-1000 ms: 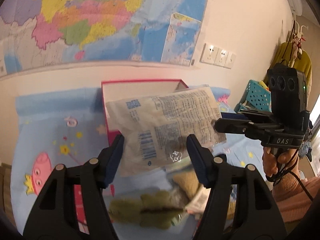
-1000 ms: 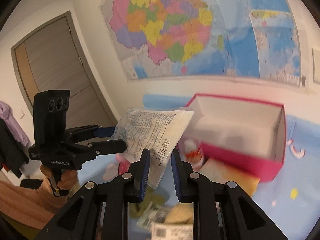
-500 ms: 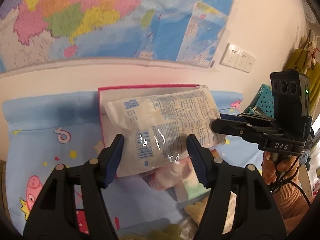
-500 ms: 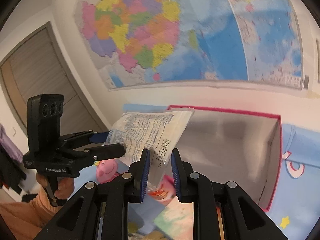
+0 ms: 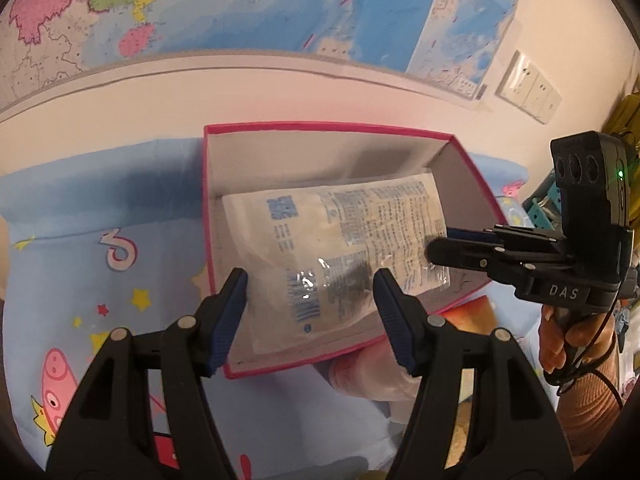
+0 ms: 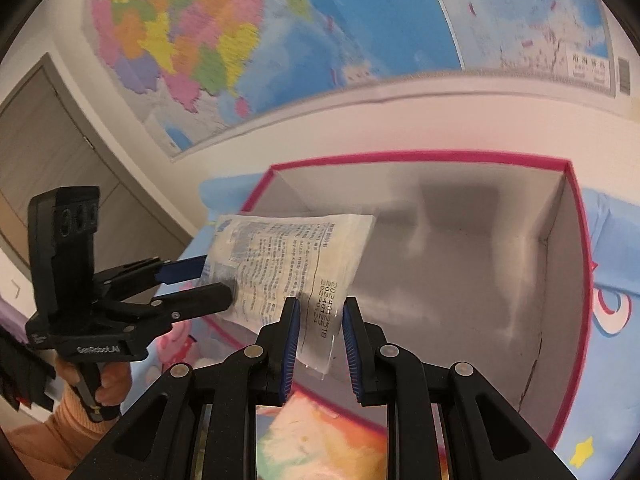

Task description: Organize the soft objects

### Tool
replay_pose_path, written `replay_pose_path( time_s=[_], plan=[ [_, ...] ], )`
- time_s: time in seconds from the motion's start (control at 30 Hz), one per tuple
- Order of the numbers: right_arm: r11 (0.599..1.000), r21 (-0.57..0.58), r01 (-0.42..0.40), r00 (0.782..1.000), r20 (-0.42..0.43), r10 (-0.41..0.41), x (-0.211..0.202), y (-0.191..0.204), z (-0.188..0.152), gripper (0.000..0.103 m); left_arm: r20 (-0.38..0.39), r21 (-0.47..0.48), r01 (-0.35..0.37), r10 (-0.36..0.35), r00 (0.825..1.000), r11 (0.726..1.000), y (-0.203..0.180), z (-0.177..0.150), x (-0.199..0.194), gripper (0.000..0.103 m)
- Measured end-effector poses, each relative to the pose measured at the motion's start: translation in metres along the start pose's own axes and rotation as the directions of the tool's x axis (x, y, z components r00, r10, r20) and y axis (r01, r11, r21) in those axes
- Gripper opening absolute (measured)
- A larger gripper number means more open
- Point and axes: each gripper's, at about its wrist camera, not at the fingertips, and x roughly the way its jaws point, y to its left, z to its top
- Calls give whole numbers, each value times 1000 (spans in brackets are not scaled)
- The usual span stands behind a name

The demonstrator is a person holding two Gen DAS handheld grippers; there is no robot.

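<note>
While both hands hover over the box:
Packet (image 5: 340,248): above pink box (image 5: 304,130)
Left gripper (image 5: 312,292): grasping packet
Right gripper (image 6: 320,320): clenched on packet's edge

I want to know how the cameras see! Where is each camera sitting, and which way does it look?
Left wrist: sits on the left gripper, looking down into the pink box; shows its fingers, the right gripper and hand.
Right wrist: sits on the right gripper, facing the box and wall map; shows its fingers, the left gripper.
Both see the plastic packet.
</note>
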Motion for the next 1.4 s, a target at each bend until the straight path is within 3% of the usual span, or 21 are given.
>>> replay_pose_path(
  time_s=[0.3,0.43,0.57,0.63,0.7,0.8,1.0,1.07,1.13,1.4],
  plan=[
    [998,27,58,991,-120,-54,37,-8,5,34,5,-28,-29,29,1000,999,6,9,-6,67],
    [997,13,72,991,-118,-70,35,-7,1,37,32,-29,-44,44,998,999,6,8,-12,67],
    [997,-9,72,996,-45,-72,2,0,-11,37,112,-11,-44,45,993,999,4,-5,-36,67],
    [999,-29,36,999,-1,-36,-22,6,-20,38,135,19,0,-3,991,1000,2,-15,-50,67],
    [997,-71,20,999,36,-17,-50,15,-33,47,151,70,50,-60,987,996,-5,-35,-71,68],
    [992,-127,12,999,53,-5,-82,27,-59,50,155,146,72,-95,983,987,-24,-59,-90,69],
    [988,-154,5,1000,-16,-7,-111,35,-124,50,58,183,282,-296,953,942,-48,-116,-107,70],
    [988,-153,9,999,-41,-15,-113,35,-141,50,25,184,310,-320,947,933,-55,-132,-105,70],
    [989,-151,3,997,-72,-14,-114,36,-154,50,-21,168,369,-371,928,914,-61,-146,-101,70],
    [992,-129,0,990,-141,-18,-103,27,-185,50,-105,119,409,-398,911,905,-81,-180,-85,70]
  ],
)
